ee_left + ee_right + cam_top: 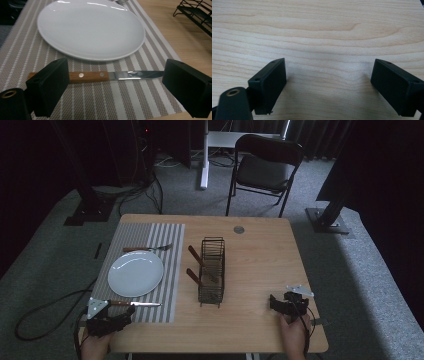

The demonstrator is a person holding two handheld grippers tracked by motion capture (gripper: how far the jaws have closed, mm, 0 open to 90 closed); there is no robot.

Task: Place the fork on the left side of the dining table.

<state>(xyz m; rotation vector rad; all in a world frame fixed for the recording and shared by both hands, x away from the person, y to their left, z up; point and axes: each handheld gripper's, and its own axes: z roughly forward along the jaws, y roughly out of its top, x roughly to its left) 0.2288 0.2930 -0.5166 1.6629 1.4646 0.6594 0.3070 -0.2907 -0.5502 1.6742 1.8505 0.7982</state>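
Black, blocky jaws of the left gripper (113, 83) stand wide apart low over a striped woven placemat (130, 100), gripping nothing. Just beyond them, lying crosswise between the two jaws, is a table knife (100, 75) with a riveted wooden handle and a shiny steel blade; the handle end passes behind the jaw on the left of that view, and the blade tip reaches toward the other jaw. Past the knife sits a round, smooth white plate (91, 30) on the same mat, and a black wire rack (197, 15) stands off to the far right on bare wood. From the high view, the wire rack (212, 270) holds two wooden-handled utensils that lean out on its left side, and a fork (148, 248) lies on the mat beyond the plate (135, 273). The right gripper (328, 86) also has its jaws spread wide, empty, with pale grained wood of the table (317, 32) ahead of and between them. In the high view this gripper (288, 303) rests near the table's near right edge, well apart from the rack.
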